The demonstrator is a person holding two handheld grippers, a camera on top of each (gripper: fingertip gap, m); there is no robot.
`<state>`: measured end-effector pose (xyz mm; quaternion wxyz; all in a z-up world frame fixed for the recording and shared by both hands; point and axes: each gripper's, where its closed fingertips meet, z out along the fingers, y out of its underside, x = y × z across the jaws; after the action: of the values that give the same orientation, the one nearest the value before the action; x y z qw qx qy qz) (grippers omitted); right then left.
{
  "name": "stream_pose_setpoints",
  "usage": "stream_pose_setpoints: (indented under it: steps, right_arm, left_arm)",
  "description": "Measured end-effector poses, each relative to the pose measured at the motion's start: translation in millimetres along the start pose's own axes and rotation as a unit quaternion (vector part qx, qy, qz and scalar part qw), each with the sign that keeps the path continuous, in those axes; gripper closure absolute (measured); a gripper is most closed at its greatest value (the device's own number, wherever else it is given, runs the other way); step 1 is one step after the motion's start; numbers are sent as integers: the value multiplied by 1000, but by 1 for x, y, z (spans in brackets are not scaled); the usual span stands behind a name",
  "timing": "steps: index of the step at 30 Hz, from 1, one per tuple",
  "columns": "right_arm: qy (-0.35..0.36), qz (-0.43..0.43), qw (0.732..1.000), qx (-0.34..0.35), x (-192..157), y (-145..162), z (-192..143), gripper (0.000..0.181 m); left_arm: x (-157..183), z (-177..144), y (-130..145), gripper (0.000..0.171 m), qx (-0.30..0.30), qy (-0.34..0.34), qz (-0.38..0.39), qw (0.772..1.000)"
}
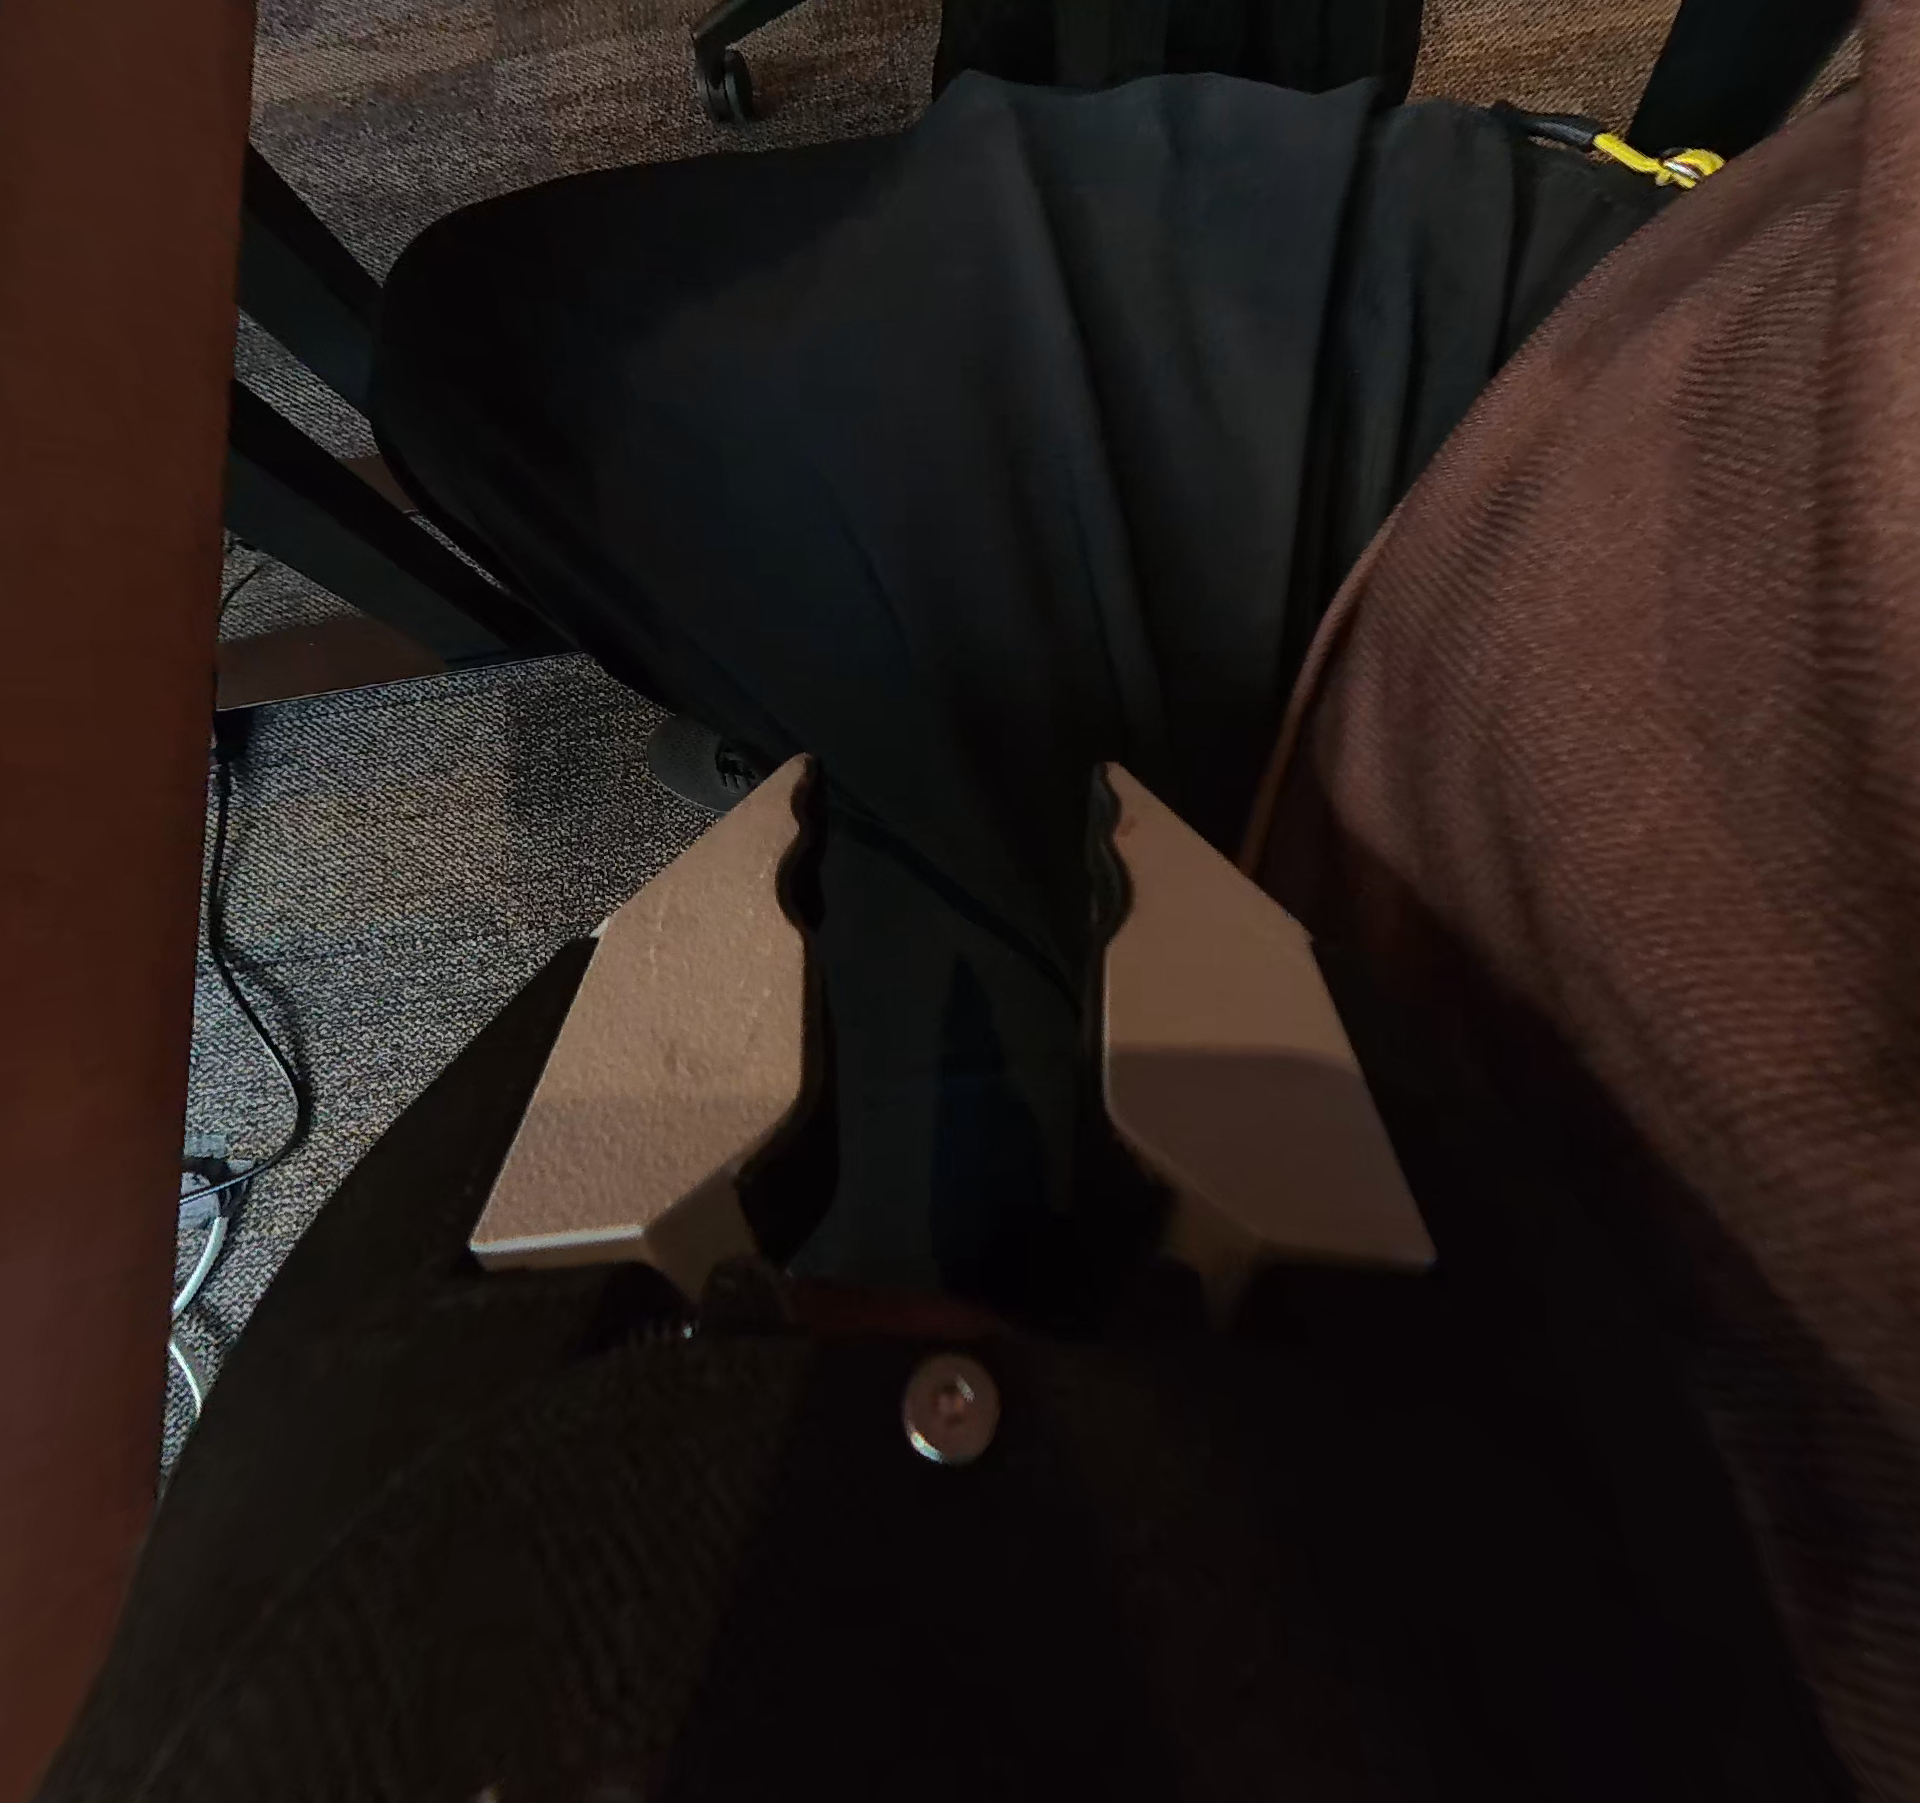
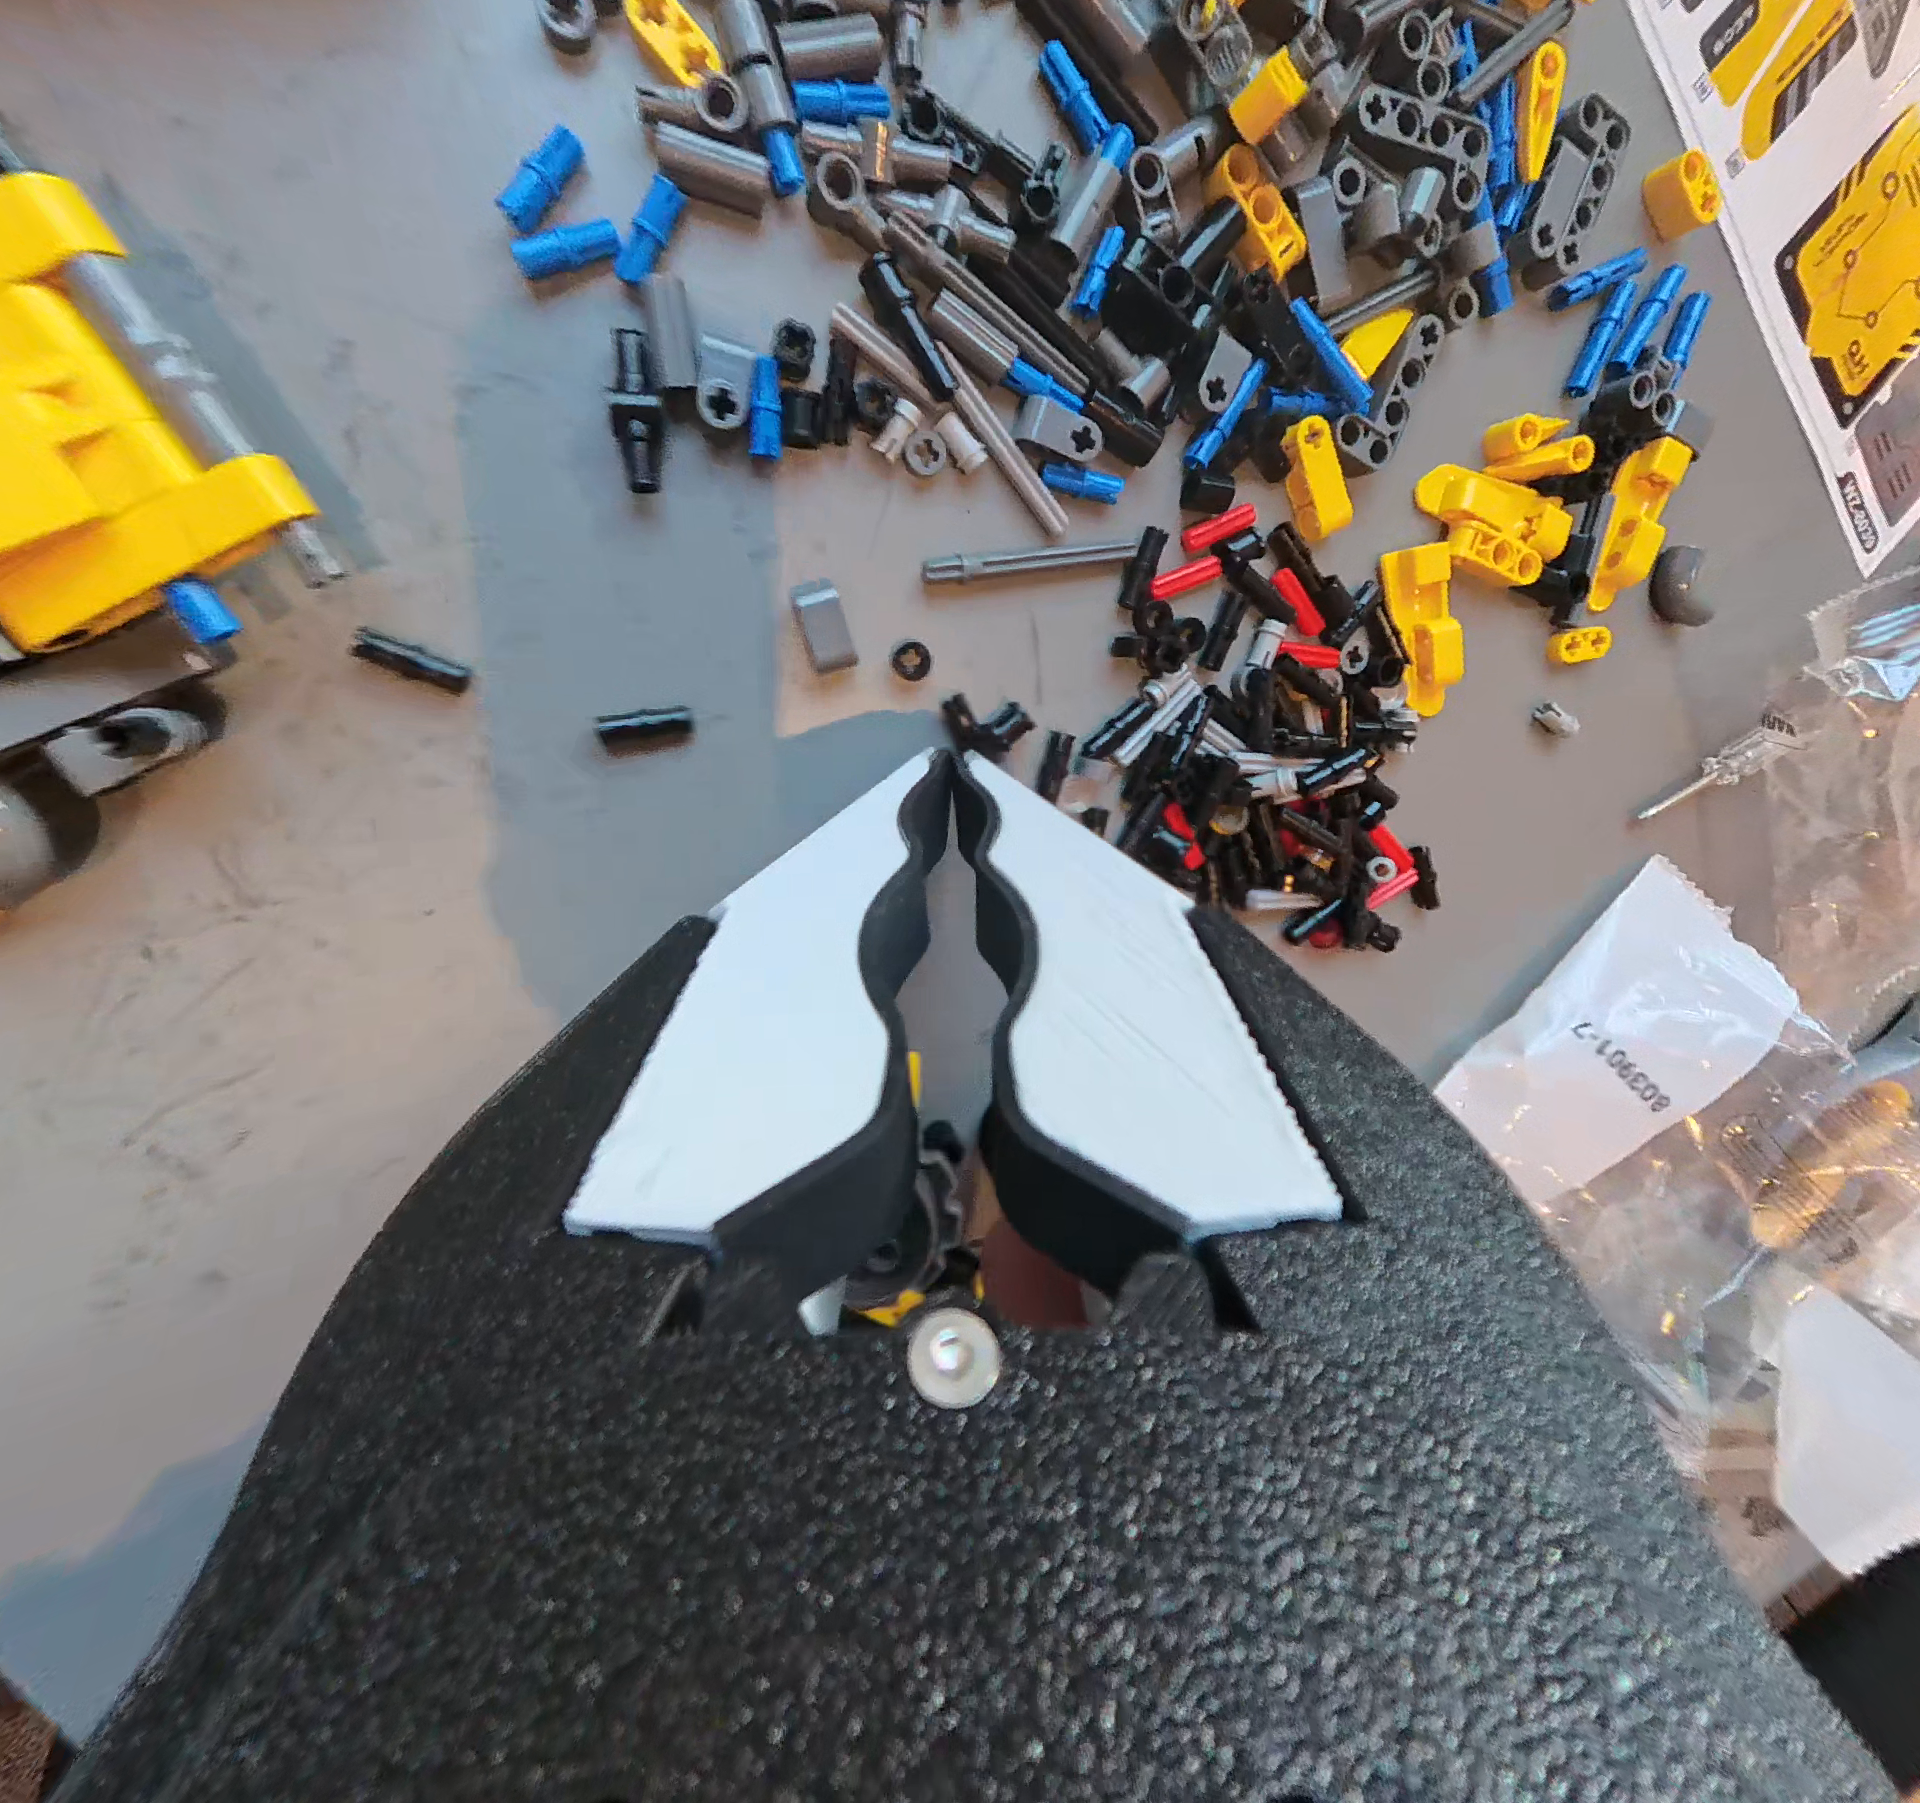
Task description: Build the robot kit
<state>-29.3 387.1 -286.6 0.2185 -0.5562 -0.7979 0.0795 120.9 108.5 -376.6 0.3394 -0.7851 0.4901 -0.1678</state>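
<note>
My right gripper [image 2: 952, 766] is shut, its tips touching with nothing between them, just above the grey table [image 2: 312, 922]. It hangs beside a heap of small black, red and grey pins [image 2: 1247, 797]. A black pin [image 2: 644, 727] lies just left of the tips. A larger heap of blue, grey, black and yellow building parts [image 2: 1091, 195] lies farther ahead. My left gripper [image 1: 956, 797] is open and empty below table height, pointing down at black cloth [image 1: 883, 423].
A partly built yellow model [image 2: 114, 465] stands at the left edge. A sticker sheet [image 2: 1797, 143] lies at the far right, clear plastic bags [image 2: 1683, 1130] at the near right. In the left wrist view: brown cloth [image 1: 1610, 714], carpet [image 1: 416, 870], cables [image 1: 260, 1026], a chair castor [image 1: 727, 80]. About 35 cm separates my left fingertips from my right.
</note>
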Motion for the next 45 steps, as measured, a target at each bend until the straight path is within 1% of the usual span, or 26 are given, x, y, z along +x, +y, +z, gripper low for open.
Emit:
stream_pose_setpoints:
  steps: [2, 4, 8, 11, 15, 19, 23, 25, 27, 29, 31, 32, 36, 39, 45]
  right_arm:
    - [-32, 3, 999, 21, -16, -3, -6, 181]
    - [-61, -1, 998, 31, -32, -3, -9, 176]
    - [-58, -18, 998, 24, -39, -1, -3, 177]
    - [-67, -18, 997, 35, -42, -9, -3, 181]
    - [-75, -35, 996, 38, -52, -14, -1, 181]
    - [-89, -29, 995, 48, -61, -19, -2, 181]
    - [-60, -35, 996, 52, -59, -22, -5, 181]
    - [-40, -24, 997, 68, -54, -28, -11, 181]
    - [7, -10, 994, 106, -42, -38, -22, 181]
    - [70, 11, 983, 167, -31, -50, -41, 181]
    - [108, 42, 970, 213, -28, -55, -59, 181]
    - [119, 55, 965, 226, -29, -54, -65, 181]
    - [133, 83, 955, 252, -45, -46, -78, 181]
    - [149, 101, 946, 268, -52, -37, -79, 181]
    - [169, 145, 932, 287, -47, -23, -79, 181]
  left_arm:
    - [1, 0, 0, 123, 1, 2, -1, 1000]
    - [2, 0, -1, 123, 2, 4, 0, 1000]
    - [5, 1, -2, 123, 1, 7, 6, 1000]
    - [4, 2, 0, 123, -4, 3, 9, 1000]
    - [1, 1, 1, 123, -3, 1, 1, 1000]
    - [2, 1, 1, 123, -3, 3, 4, 1000]
    - [4, 2, 1, 123, -5, 4, 9, 1000]
    - [3, 1, 1, 123, -4, 3, 8, 1000]
    - [2, 0, 1, 123, -2, 3, 5, 1000]
    - [2, 0, 0, 123, -1, 3, 3, 1000]
    - [2, 0, 0, 123, -1, 3, 4, 1000]
    - [3, 1, 0, 123, -2, 3, 4, 1000]
    - [4, 2, 0, 123, -3, 6, 5, 1000]
    - [4, 4, 2, 123, -8, 7, 4, 1000]
    - [3, 5, 4, 123, -11, 4, 3, 1000]
